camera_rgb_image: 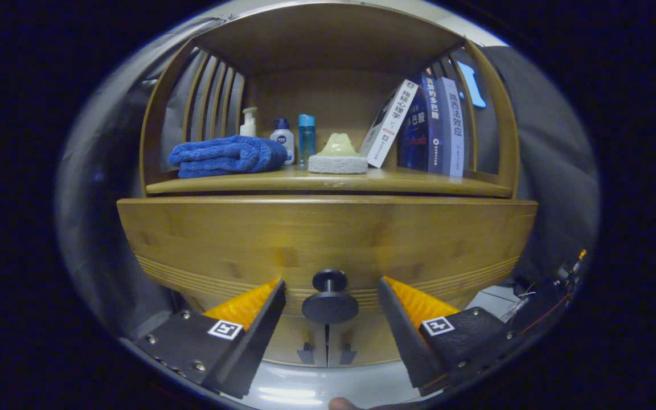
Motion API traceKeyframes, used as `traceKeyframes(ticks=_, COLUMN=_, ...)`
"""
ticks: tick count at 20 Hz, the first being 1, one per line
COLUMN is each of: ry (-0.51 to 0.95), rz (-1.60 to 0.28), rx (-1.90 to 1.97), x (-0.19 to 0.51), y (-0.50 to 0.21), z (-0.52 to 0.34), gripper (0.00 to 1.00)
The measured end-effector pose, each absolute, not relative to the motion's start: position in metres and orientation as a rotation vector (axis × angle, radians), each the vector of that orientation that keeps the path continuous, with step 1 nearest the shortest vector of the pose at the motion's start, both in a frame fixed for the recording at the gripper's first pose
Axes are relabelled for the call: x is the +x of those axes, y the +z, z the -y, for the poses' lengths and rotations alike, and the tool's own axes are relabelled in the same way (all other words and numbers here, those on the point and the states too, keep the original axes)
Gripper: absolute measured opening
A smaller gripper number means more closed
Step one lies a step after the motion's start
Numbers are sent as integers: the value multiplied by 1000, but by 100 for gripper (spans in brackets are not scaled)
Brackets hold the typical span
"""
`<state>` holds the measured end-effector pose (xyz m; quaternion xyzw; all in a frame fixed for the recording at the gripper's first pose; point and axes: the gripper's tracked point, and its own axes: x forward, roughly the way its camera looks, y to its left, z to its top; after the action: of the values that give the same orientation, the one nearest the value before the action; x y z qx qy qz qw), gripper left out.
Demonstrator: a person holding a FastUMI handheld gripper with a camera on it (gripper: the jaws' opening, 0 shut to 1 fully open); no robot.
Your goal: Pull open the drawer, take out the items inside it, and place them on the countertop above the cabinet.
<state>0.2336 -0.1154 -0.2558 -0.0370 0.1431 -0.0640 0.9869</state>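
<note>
Straddling the drawer knob [329,296], the tool's [331,290] fingers stand apart.

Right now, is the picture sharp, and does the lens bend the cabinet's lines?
Gripper view: drawer knob sharp between the open tongs; fisheye bows the drawer front and countertop; glare on the pale surface below.
</note>
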Motion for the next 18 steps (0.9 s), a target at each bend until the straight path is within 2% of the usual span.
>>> traceKeyframes(ticks=5, ry=-135, rz=-365, rx=-53, x=262, y=-274, z=116, gripper=99)
traceKeyframes(ticks=18, ry=-126, rz=-335, rx=-6, x=250, y=-265, z=106, gripper=99)
